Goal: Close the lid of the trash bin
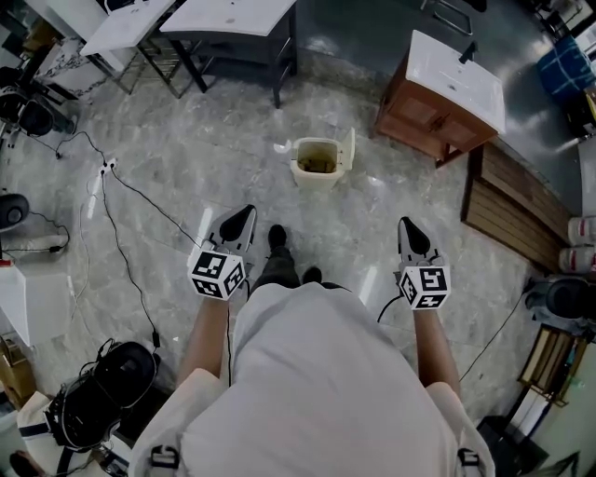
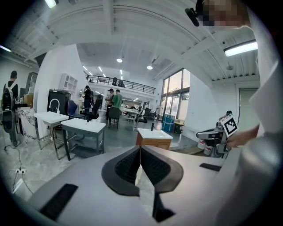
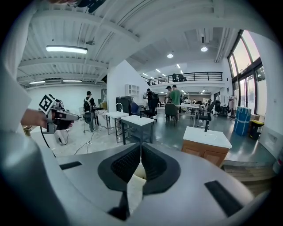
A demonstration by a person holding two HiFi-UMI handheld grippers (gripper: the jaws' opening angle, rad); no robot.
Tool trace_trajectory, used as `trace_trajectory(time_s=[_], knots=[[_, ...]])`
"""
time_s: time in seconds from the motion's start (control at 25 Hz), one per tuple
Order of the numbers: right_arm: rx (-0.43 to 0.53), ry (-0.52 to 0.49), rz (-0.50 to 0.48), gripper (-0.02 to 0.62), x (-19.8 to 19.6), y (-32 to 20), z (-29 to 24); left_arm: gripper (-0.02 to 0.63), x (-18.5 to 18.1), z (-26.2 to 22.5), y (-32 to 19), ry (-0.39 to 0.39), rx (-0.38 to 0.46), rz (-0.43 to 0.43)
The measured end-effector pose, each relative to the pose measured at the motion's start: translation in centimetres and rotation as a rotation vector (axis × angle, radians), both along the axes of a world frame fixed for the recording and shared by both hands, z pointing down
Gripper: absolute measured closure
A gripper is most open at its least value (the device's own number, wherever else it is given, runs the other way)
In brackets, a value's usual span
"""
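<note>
A small cream trash bin (image 1: pixel 315 166) stands on the grey marble floor ahead of the person's feet. Its lid (image 1: pixel 348 149) is raised upright at the bin's right side, and the inside shows brownish. My left gripper (image 1: pixel 245 217) is held low and left of the bin, well short of it. My right gripper (image 1: pixel 408 227) is low and right of it, also apart. In both gripper views the jaws meet at their tips with nothing held: left gripper (image 2: pixel 140 148), right gripper (image 3: pixel 141 146). A pale part of the bin (image 3: pixel 137 175) shows behind the right jaws.
A wooden cabinet with a white sink top (image 1: pixel 445 101) stands right of the bin, with wood planks (image 1: pixel 512 200) beyond. Grey tables (image 1: pixel 233 28) are at the back. Cables (image 1: pixel 121 233) and a black bag (image 1: pixel 107 387) lie on the left. The person's shoes (image 1: pixel 277 238) are between the grippers.
</note>
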State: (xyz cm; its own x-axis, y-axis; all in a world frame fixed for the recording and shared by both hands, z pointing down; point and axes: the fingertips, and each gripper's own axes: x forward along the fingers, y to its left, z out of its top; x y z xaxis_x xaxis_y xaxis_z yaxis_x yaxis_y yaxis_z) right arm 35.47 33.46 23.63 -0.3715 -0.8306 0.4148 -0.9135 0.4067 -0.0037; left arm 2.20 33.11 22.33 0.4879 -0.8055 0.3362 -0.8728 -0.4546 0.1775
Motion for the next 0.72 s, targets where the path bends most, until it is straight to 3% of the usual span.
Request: trace_trajectory(time_s=[0.72], knots=[[-0.053, 0.039, 0.095, 0.565, -5.3, -7.5, 1.0, 0.588, -3.8, 1.7, -10.9, -0.002, -0.040, 0.138]])
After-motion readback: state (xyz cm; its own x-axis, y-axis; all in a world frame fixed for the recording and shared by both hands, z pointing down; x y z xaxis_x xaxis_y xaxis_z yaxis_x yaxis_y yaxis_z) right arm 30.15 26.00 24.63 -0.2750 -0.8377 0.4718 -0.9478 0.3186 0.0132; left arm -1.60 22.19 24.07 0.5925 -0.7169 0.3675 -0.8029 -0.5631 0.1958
